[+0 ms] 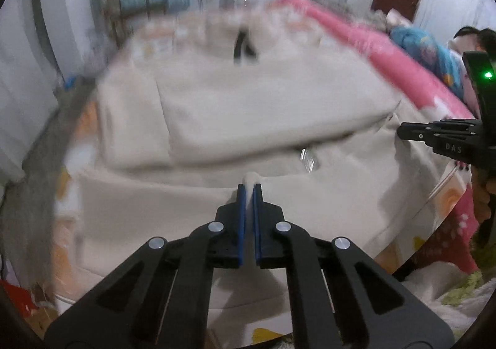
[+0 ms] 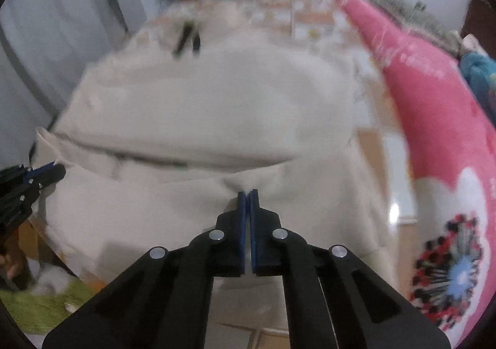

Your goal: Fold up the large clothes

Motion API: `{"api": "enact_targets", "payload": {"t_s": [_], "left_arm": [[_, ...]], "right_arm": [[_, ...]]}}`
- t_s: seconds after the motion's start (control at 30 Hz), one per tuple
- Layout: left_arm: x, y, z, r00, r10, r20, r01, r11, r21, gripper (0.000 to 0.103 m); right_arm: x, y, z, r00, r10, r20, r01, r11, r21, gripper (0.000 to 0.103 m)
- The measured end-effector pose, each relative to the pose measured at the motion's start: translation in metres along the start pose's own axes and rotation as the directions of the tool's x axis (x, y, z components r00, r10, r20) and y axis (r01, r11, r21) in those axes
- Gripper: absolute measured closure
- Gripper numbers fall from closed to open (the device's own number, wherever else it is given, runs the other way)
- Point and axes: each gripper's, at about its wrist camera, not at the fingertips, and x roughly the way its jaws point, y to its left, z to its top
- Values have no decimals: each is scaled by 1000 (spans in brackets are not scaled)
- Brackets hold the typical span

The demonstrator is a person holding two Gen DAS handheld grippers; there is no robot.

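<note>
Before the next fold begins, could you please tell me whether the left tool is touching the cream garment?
Touching. The left wrist view shows the left tool shut on a pinch of the cream garment, with a tuft of cloth poking out between its blue pads.

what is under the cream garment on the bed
Around the cream garment, a patterned orange and white sheet shows at its far and right edges, with a pink blanket alongside. Whatever lies directly beneath is covered. Both grippers pinch its near edge.
</note>
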Motion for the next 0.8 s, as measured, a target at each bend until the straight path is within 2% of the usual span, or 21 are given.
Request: {"api": "enact_targets", "payload": {"t_s": [0.03, 0.1, 0.3, 0.47, 0.6, 0.67, 0.77, 0.8], "left_arm": [[-12, -1, 5, 999, 13, 50, -14, 1000, 11, 99], [-19, 0, 10, 994, 40, 101, -41, 999, 16, 99], [25, -3, 1, 991, 116, 72, -120, 992, 50, 99], [40, -9, -9, 987, 149, 56, -153, 985, 81, 98], [44, -16, -17, 981, 186, 59, -192, 974, 120, 96], [43, -16, -17, 980, 189, 57, -195, 974, 118, 94], [44, -14, -16, 983, 179, 51, -183, 978, 102, 93], [44, -14, -16, 982, 179, 50, -184, 978, 100, 93]], "right_arm": [[-12, 0, 4, 999, -2, 32, 2, 1000, 4, 101], [-22, -1, 12, 997, -2, 77, 1, 1000, 16, 101], [22, -1, 10, 999, -34, 24, 34, 999, 12, 101], [42, -3, 3, 998, -57, 11, 57, 998, 11, 101], [46, 2, 0, 996, -90, 27, 91, 995, -33, 100], [36, 1, 2, 996, -80, 36, 81, 996, -22, 97], [12, 5, 5, 994, -33, 103, 36, 999, -33, 89], [6, 8, 6, 993, -13, 122, 19, 999, -49, 82]]}}
